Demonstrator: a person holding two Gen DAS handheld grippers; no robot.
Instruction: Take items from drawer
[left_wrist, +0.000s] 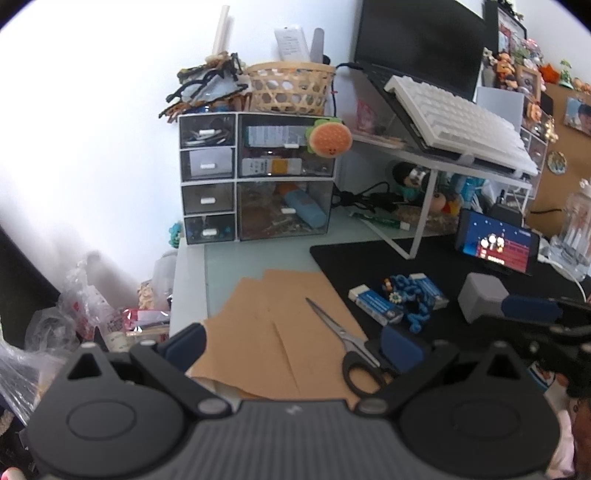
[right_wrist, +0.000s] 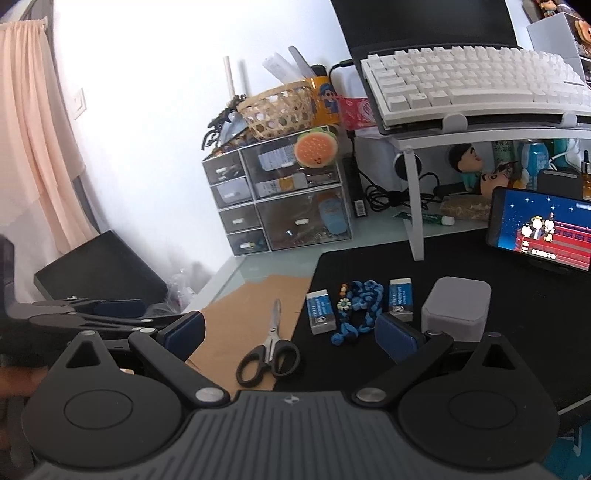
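Observation:
A clear drawer unit (left_wrist: 255, 177) with several small drawers stands at the back of the desk, and every drawer looks shut. In front of it lie scissors (left_wrist: 343, 339) on brown paper (left_wrist: 273, 317). On the black mat (right_wrist: 517, 314) are two blue-and-white erasers (right_wrist: 320, 308) (right_wrist: 400, 297), a blue braided cord (right_wrist: 358, 306) and a grey box (right_wrist: 456, 308). My left gripper (left_wrist: 293, 347) hovers open over the paper, holding nothing. My right gripper (right_wrist: 291, 336) is open too, above the scissors (right_wrist: 271, 347) and empty.
A phone (right_wrist: 543, 229) playing a video leans at the right. A white keyboard (right_wrist: 469, 81) rests on a laptop on a white stand (right_wrist: 413, 206). A woven basket (left_wrist: 288, 86) and a burger plush (left_wrist: 330, 138) sit on the drawer unit. Bags and clutter (left_wrist: 85, 306) lie past the desk's left edge.

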